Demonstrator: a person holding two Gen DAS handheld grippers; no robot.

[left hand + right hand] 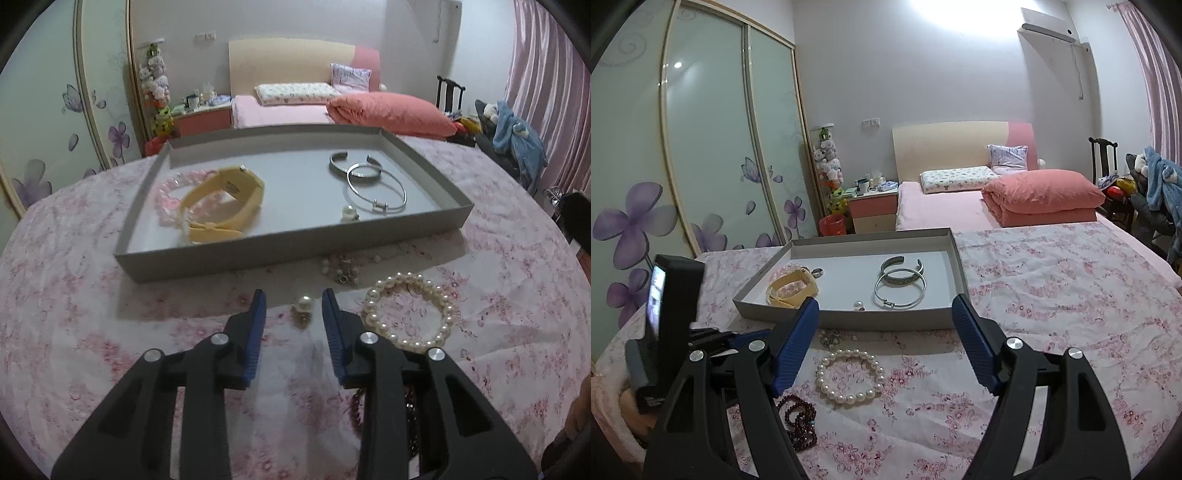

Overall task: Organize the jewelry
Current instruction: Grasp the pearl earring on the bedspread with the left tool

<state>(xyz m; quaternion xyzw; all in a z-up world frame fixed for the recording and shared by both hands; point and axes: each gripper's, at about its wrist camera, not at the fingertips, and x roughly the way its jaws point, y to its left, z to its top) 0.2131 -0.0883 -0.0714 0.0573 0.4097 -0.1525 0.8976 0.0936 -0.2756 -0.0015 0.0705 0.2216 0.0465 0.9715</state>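
A grey tray (295, 254) (849, 319) lies on the floral cloth. It holds a yellow watch (225, 201) (788, 290), a pink bead bracelet (166, 194), silver bangles (373, 181) (901, 284) and a pearl earring (349, 213) (858, 305). In front of it lie a pearl earring (303, 308), a pearl bracelet (410, 312) (849, 376), a small pearl cluster (341, 271) (829, 338) and dark red beads (799, 417). My left gripper (293, 306) is open, its fingertips either side of the loose earring. My right gripper (886, 314) is open and empty above the pearl bracelet.
The left gripper's black body (672, 317) shows at the left of the right wrist view. A bed with a pink quilt (1041, 197) stands behind the table, a wardrobe (701, 147) to the left, chairs with clothes (1145, 184) to the right.
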